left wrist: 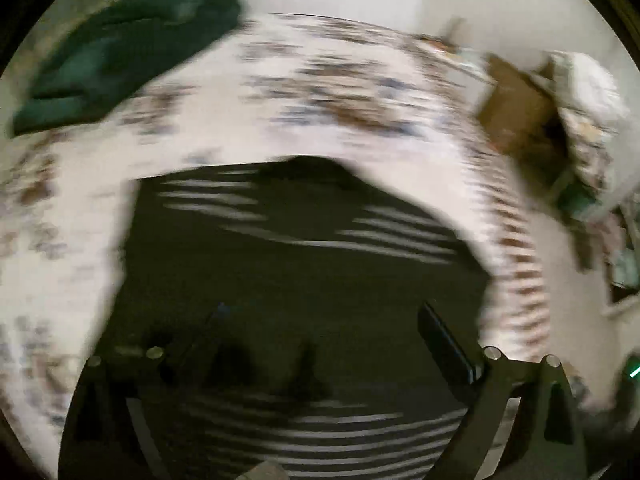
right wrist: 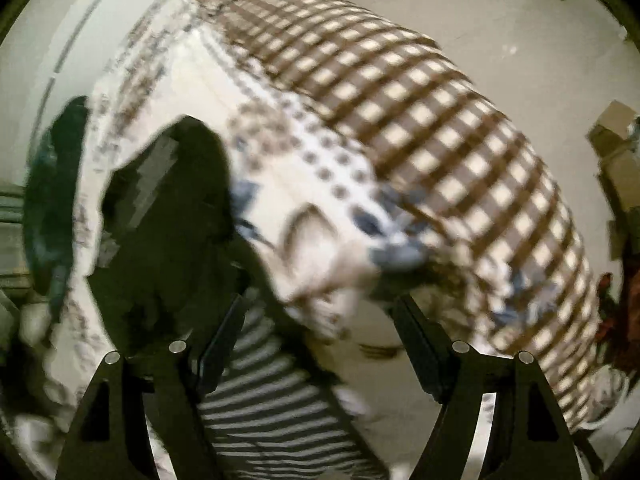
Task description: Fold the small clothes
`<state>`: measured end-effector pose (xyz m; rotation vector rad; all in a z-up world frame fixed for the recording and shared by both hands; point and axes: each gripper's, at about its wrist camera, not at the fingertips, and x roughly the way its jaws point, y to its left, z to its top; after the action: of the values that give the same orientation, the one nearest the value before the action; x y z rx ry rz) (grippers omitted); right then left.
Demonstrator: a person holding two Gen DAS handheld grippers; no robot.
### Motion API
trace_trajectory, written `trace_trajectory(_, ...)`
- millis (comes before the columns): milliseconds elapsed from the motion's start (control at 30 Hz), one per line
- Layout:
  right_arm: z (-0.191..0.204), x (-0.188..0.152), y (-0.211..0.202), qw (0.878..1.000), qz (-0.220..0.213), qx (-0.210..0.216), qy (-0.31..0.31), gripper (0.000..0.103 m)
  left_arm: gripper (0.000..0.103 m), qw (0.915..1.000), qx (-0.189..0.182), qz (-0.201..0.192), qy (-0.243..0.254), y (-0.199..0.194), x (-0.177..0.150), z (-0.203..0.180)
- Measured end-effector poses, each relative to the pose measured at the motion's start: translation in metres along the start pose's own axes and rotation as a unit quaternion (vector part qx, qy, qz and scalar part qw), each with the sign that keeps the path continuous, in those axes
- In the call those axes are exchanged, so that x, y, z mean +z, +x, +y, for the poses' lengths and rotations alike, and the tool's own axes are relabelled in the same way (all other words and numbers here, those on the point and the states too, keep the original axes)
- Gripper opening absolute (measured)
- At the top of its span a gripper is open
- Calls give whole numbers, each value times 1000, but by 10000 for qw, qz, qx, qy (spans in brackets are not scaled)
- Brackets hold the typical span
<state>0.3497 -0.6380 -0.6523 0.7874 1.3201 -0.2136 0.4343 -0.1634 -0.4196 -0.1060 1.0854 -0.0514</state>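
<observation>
A dark garment with white stripes [left wrist: 300,260] lies spread on the patterned white bedsheet [left wrist: 320,92]. My left gripper [left wrist: 324,320] hovers right above it, jaws wide apart, nothing pinched between them. In the right wrist view the same garment [right wrist: 168,220] lies at the left, and its striped part [right wrist: 272,400] runs under my left finger. My right gripper [right wrist: 320,312] is open over the garment's edge and the bedsheet [right wrist: 304,168], with no cloth held. Both views are blurred.
A dark green cloth [left wrist: 120,52] lies at the far left of the bed, also seen as the green cloth [right wrist: 48,200]. A brown checked blanket [right wrist: 440,120] covers the bed's right part. A cardboard box [left wrist: 516,108] stands beyond the bed edge.
</observation>
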Motion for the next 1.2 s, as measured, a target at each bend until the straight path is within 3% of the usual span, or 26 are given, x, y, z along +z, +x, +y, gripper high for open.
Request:
trace_trajectory(133, 52, 21, 17, 9994, -9, 103, -321, 78, 96, 9935, 1049, 64, -435, 9, -11, 116)
trace_trajectory(200, 88, 33, 35, 9981, -18, 146, -599, 78, 96, 9888, 1294, 125, -731, 18, -16, 156)
trace_trajectory(333, 155, 44, 89, 9952, 201, -220, -935, 77, 96, 9801, 1599, 210, -1157, 38, -21, 215)
trace_trajectory(367, 163, 45, 103, 9943, 325, -291, -975, 62, 96, 9791, 1625, 226, -1206, 43, -19, 223)
trace_trajectory(400, 173, 45, 116, 9926, 424, -430, -1050, 25, 96, 9785, 1628, 243, -1239, 47, -17, 228)
trace_trajectory(433, 182, 44, 123, 9900, 406, -695, -1163, 12, 96, 9787, 1594, 267, -1264, 52, -17, 234)
trace_trajectory(500, 191, 41, 117, 9873, 43, -1006, -1233, 9, 96, 9798, 1536, 296, -1244, 57, -15, 240)
trace_trajectory(600, 179, 46, 106, 9859, -422, -1363, -874, 8, 96, 9829, 1439, 357, -1093, 65, -15, 245)
trace_trajectory(733, 177, 43, 112, 9856, -22, -1362, -1002, 14, 96, 9872, 1152, 622, -915, 66, -25, 253)
trace_trajectory(767, 177, 40, 108, 9864, 51, -1277, -1031, 28, 96, 9888, 1011, 705, -839, 61, -33, 255)
trace_trajectory(800, 173, 34, 99, 9886, 208, -1086, -1017, 49, 96, 9898, 912, 767, -777, 57, -40, 256)
trace_trajectory(867, 159, 15, 82, 9922, 375, -803, -881, 65, 96, 9906, 721, 986, -615, 42, -67, 261)
trace_trajectory(967, 116, -38, 64, 9924, 917, -578, -585, 65, 96, 9868, 501, 1470, -451, 24, -118, 267)
trace_trajectory(1067, 74, -93, 65, 9874, 1450, -575, -254, 65, 96, 9760, 256, 2130, -377, 12, -177, 271)
trace_trajectory(1200, 13, -172, 76, 9791, 1908, -690, 159, 65, 92, 9667, -102, 2518, -444, 4, -233, 266)
